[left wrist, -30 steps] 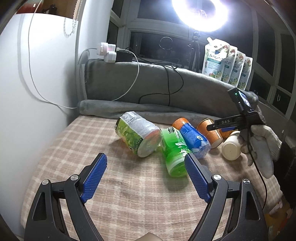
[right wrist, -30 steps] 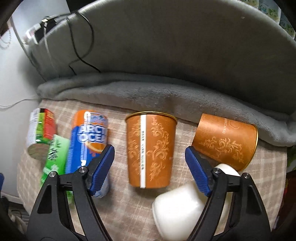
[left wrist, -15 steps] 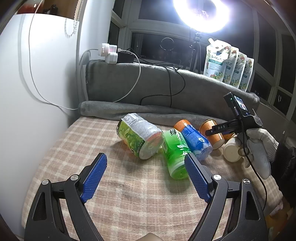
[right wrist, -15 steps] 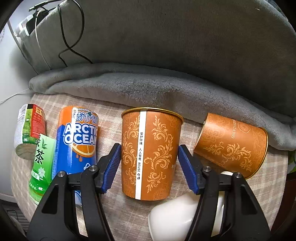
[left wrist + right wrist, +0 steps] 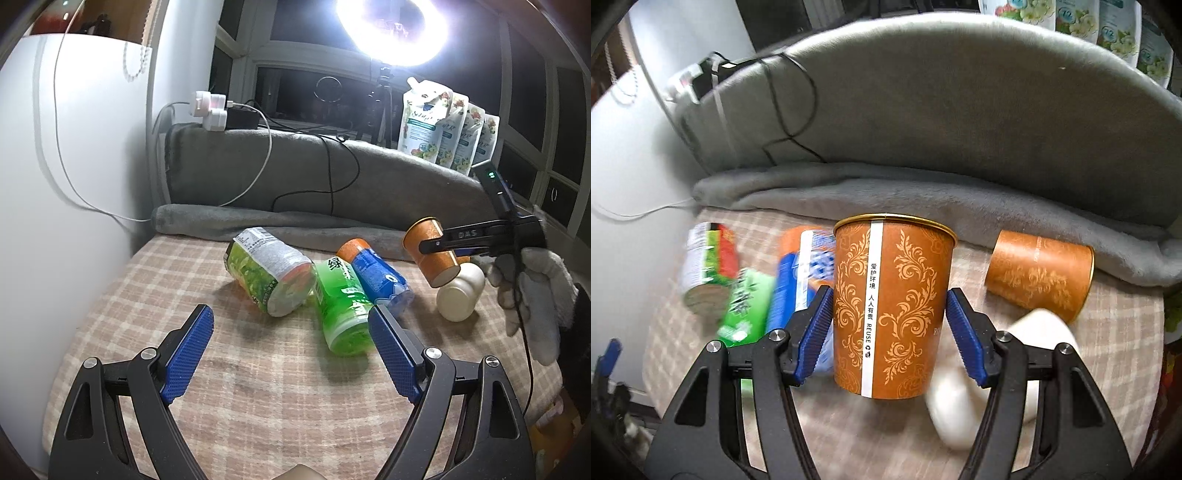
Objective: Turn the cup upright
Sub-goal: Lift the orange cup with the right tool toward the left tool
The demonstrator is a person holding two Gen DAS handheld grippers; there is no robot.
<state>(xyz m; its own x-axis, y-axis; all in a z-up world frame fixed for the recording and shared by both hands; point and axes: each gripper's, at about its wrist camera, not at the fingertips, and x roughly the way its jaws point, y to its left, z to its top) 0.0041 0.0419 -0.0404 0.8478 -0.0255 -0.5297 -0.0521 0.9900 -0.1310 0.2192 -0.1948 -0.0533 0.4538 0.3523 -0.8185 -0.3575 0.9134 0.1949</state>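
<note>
My right gripper (image 5: 890, 328) is shut on an orange paper cup (image 5: 890, 306) with a gold leaf pattern, its blue pads pressed on both sides. In the left wrist view the cup (image 5: 430, 256) is held tilted in the air above the checked cloth (image 5: 258, 369), rim toward the upper left, by the right gripper (image 5: 434, 245). A second orange cup (image 5: 1039, 275) lies on its side at the right. A white cup (image 5: 964, 406) lies on its side under the held cup. My left gripper (image 5: 291, 354) is open and empty over the near cloth.
Three containers lie on the cloth to the left: a green-labelled jar (image 5: 271, 275), a green bottle (image 5: 343, 306) and a blue and orange can (image 5: 376, 275). A grey blanket (image 5: 332, 192) rises behind. Cables, a plug strip and refill pouches (image 5: 443, 125) sit on top.
My right gripper closed on the orange cup, lifted it off the cloth and tilted it. My left gripper stayed open and nearly still.
</note>
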